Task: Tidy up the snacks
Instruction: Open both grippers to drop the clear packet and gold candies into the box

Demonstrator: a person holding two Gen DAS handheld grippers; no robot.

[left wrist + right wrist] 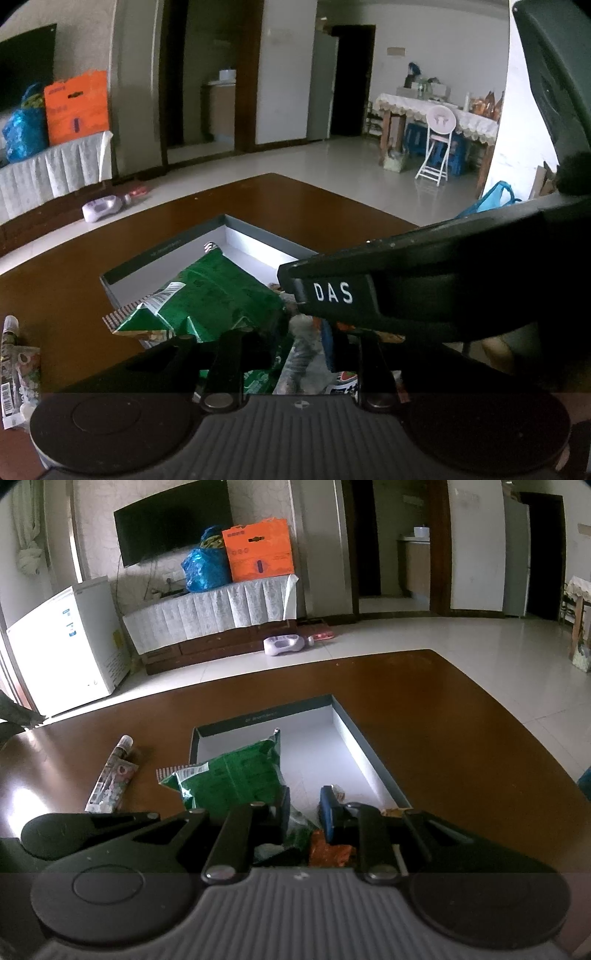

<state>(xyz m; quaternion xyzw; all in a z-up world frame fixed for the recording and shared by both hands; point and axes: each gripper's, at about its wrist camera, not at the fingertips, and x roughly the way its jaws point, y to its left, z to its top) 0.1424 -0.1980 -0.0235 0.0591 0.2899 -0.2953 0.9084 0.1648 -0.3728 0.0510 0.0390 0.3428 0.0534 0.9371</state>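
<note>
Room: tiled living space, wall-mounted TV (173,520) and covered bench behind; brown wooden table (461,720) up front as the work surface.
Box: open grey-rimmed box (369,753) with white floor, flat on the table, far half bare; likely the collecting place for the snacks.
Green bag: large green snack bag (236,775) in the near left part of the box, crumpled, propped up with one sealed edge overhanging the left wall; not yet lying flat, probably because of the smaller packets beneath and beside it.
Other snacks: orange packet (328,849) and pale wrappers bunched at the near end of the box, right under both tools.
Stray item: floral pouch (114,775) outside the box, on the table to its left, well apart from the rim; seemingly left to sort.
Right gripper (306,812): over the near end of the box, tongs drawn together as far as they go; wrappers crowding the narrow gap, exact item unclear.
Left gripper (295,347): low over the same pile, beside the green bag; narrow gap with wrappers in it, pressing or free impossible to tell.
</note>
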